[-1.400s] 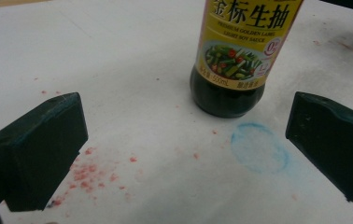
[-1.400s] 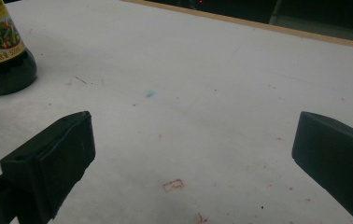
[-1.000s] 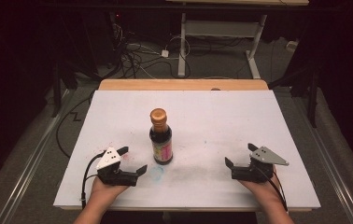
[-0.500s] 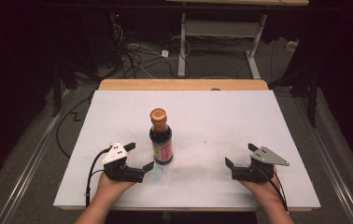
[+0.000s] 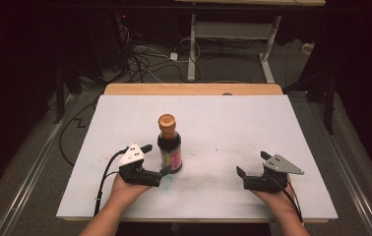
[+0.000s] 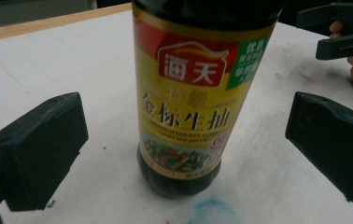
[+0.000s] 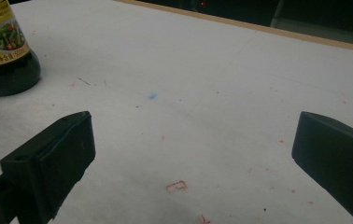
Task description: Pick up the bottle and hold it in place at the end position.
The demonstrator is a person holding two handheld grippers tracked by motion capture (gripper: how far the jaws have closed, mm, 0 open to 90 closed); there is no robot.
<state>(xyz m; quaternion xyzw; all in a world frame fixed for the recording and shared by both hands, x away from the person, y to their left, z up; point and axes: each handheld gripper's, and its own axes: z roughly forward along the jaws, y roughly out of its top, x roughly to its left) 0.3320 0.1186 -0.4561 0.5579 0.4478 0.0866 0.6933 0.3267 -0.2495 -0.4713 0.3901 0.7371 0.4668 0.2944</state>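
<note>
here the left gripper (image 5: 154,160) gapes wide around the upright soy sauce bottle (image 5: 169,144), not touching; right gripper (image 5: 253,169) wide, empty

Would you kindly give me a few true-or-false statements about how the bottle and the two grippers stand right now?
1. The dark glass sauce bottle with the yellow label stands upright on the white table. True.
2. The left gripper is shut on the bottle. False: its jaws are open, with the bottle between them and apart from them.
3. The right gripper holds the bottle's cap. False: it is open and holds nothing.
4. The bronze cap is on the bottle. True.
</note>
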